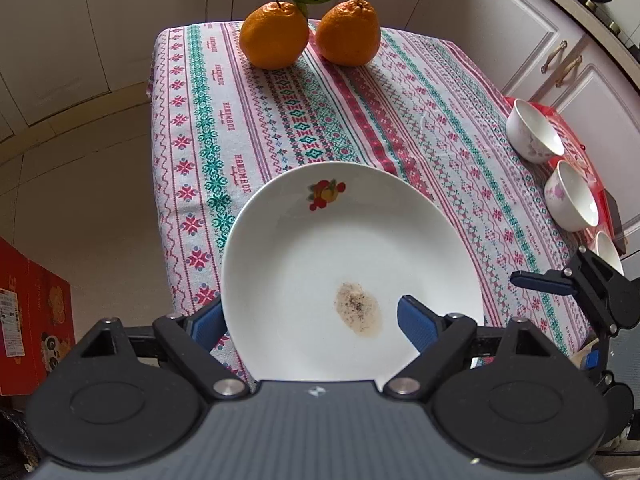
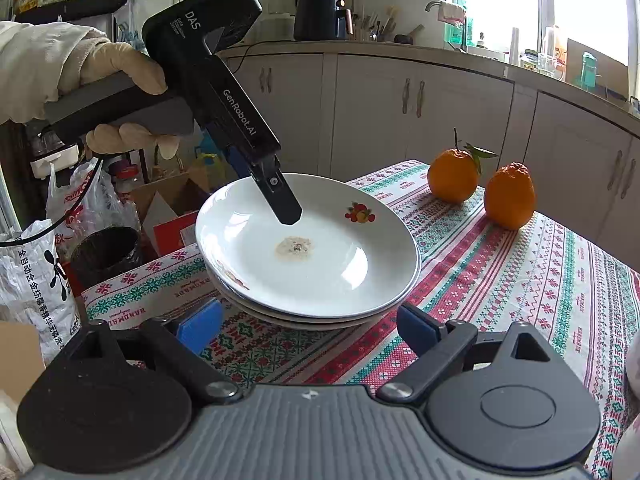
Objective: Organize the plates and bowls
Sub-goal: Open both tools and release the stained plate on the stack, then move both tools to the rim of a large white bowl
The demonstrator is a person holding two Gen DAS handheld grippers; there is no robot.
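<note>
Claw on the left is spread, its blue pads straddling the near rim of the top plate without pressing it: one pad sits outside the rim, the other hangs over the plate's inside, with clear white showing around it. From the right wrist view that same left claw points steeply down into the plate, gripped by a gloved hand. That top plate sits on a stack of plates at the near left corner of the bench, and it carries a brownish speckled stain near its middle plus a small fruit print on the inner wall. Right claw is spread wide too, nothing between its pads, hovering just beside the near edge of the stack. Moving outward, the patterned tablecloth covers the bench, and two oranges stand side by side at the far end, one with a leafy stem. Along the right edge, white bowls with pink flowers sit in a row on something red. White cabinets run behind.
</note>
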